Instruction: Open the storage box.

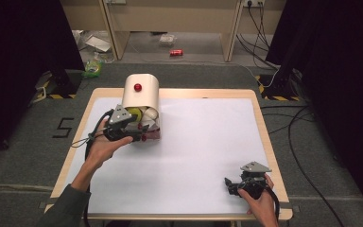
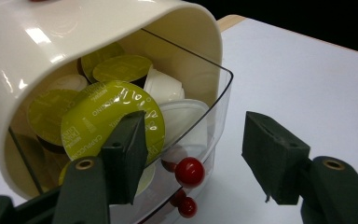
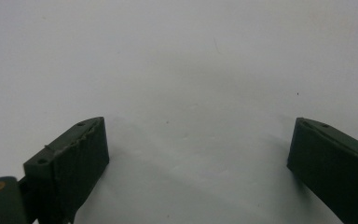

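high view / L grip: left gripper at front of clear drawer, which is pulled out of cream capsule holder at table's far-left.
high view / R grip: right gripper near-right on table, well apart from holder.
left gripper view / jaws: narrow gap, not closed on anything; red knob betw. pads, no contact seen.
left gripper view / drawer: green capsules + white ones inside.
right gripper view / jaws: wide, nothing betw., over bare white top.
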The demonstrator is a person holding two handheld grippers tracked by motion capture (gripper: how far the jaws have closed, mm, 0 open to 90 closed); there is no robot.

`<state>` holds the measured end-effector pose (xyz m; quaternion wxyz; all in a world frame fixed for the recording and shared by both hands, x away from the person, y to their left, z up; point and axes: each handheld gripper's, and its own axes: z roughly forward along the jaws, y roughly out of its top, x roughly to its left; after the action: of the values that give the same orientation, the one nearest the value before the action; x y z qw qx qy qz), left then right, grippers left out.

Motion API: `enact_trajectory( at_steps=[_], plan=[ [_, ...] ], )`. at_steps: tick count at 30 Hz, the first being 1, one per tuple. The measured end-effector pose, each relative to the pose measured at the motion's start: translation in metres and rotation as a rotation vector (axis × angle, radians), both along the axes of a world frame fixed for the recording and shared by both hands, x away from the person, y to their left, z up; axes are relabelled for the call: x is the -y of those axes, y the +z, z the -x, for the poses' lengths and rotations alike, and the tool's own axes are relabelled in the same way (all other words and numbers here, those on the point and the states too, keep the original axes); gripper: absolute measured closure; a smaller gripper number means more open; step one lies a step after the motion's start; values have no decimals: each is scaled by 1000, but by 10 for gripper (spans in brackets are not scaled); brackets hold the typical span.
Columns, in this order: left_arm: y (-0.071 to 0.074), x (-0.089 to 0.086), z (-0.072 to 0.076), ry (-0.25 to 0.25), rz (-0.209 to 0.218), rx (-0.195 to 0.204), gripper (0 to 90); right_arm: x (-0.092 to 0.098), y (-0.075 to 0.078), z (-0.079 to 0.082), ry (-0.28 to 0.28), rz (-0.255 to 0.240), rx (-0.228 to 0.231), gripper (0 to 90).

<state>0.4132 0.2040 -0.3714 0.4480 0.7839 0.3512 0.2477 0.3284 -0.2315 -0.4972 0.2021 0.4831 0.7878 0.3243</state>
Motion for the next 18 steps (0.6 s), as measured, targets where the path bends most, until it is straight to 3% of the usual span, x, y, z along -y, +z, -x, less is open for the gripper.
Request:
enact_trajectory(
  at_steps=[18],
  plan=[
    [-5, 2, 25, -15, -13, 17, 397, 0, 0, 0, 0, 0, 0, 54]
  ],
)
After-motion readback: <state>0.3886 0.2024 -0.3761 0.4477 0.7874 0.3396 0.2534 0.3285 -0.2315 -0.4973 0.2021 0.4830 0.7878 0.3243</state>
